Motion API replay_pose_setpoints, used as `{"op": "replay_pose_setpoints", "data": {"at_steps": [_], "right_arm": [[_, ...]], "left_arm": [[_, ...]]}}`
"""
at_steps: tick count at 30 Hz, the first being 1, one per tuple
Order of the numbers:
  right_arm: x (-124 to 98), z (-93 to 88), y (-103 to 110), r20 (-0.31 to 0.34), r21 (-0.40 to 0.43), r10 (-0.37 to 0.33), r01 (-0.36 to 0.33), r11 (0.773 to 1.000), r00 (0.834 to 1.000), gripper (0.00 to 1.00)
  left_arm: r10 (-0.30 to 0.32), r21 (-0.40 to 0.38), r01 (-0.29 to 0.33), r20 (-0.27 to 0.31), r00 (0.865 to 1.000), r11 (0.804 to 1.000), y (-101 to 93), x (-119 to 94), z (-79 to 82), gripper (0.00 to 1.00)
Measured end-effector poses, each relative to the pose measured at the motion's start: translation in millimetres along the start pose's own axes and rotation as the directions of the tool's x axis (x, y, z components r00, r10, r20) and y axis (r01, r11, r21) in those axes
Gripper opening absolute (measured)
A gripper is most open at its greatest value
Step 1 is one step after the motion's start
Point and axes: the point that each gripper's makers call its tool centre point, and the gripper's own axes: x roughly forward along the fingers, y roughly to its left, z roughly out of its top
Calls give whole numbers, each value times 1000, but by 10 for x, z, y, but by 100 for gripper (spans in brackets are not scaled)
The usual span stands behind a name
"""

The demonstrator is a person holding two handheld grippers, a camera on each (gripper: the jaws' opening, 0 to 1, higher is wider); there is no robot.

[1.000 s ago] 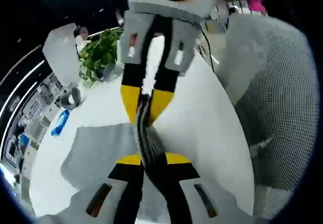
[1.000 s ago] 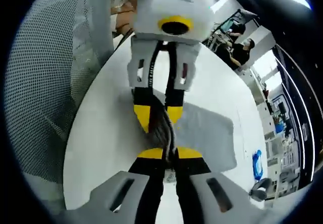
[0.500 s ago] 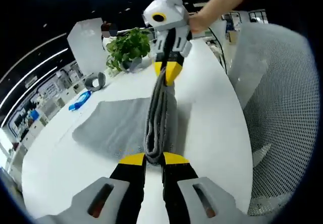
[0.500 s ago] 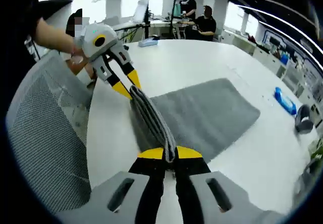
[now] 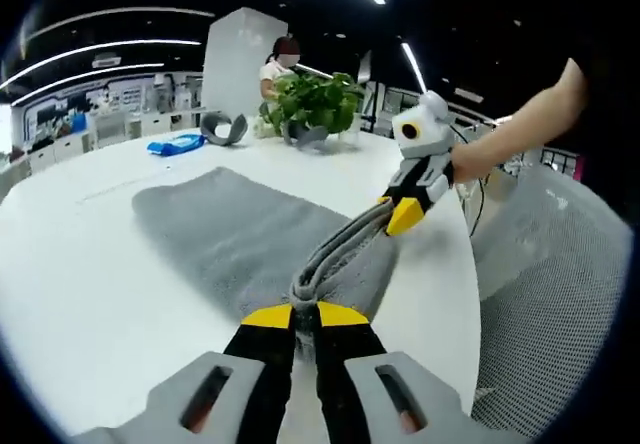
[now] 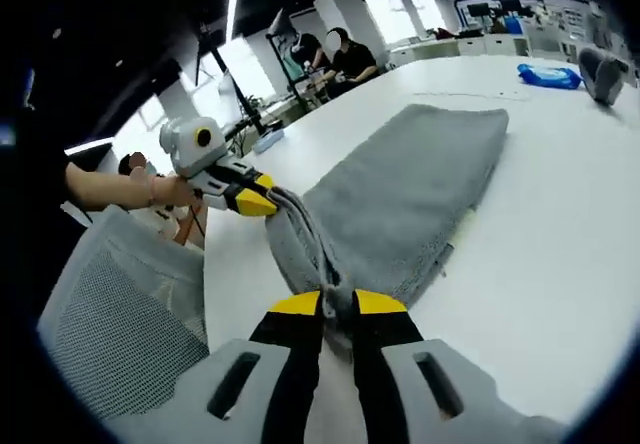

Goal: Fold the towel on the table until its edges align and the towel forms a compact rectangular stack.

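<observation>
In the left gripper view, the left gripper (image 5: 305, 316) is clenched on one corner of the grey towel (image 5: 235, 239), its yellow tips pinching the bunched edge. That edge runs taut above the white bench (image 5: 80, 294) to the right gripper (image 5: 403, 214), which grasps the other corner; a hand (image 5: 470, 159) holds it. The rest of the towel lies flat on the bench beyond. A mesh chair (image 5: 545, 294) stands beside the bench. Farther off sit a blue packet (image 5: 176, 145), a grey roll (image 5: 223, 127) and a plant (image 5: 315, 104).

In the right gripper view, the right gripper (image 6: 338, 303) clamps the towel (image 6: 410, 189), with the left gripper (image 6: 255, 199) across, and people (image 6: 345, 59) sit far behind.
</observation>
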Motion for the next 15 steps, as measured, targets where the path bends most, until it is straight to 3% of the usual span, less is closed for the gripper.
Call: {"op": "replay_pose_setpoints", "data": {"at_steps": [3,5,9,15], "right_arm": [[-31,52,60,44,71,27,-30,997,999,5],[-77,97,101,65,92,41,-47,995,997,5],[-243,325,302,136,61,72,-81,995,988,5],[-471,555,635,156,-37,125,-121,992,980,4]], "left_arm": [[-15,-87,16,13,1000,996,-29,-42,35,6],[-27,-87,30,37,999,996,-55,-112,111,5],[-69,-81,80,126,990,994,-222,-328,391,5],[-112,-36,121,199,974,992,-446,-611,729,5]]}}
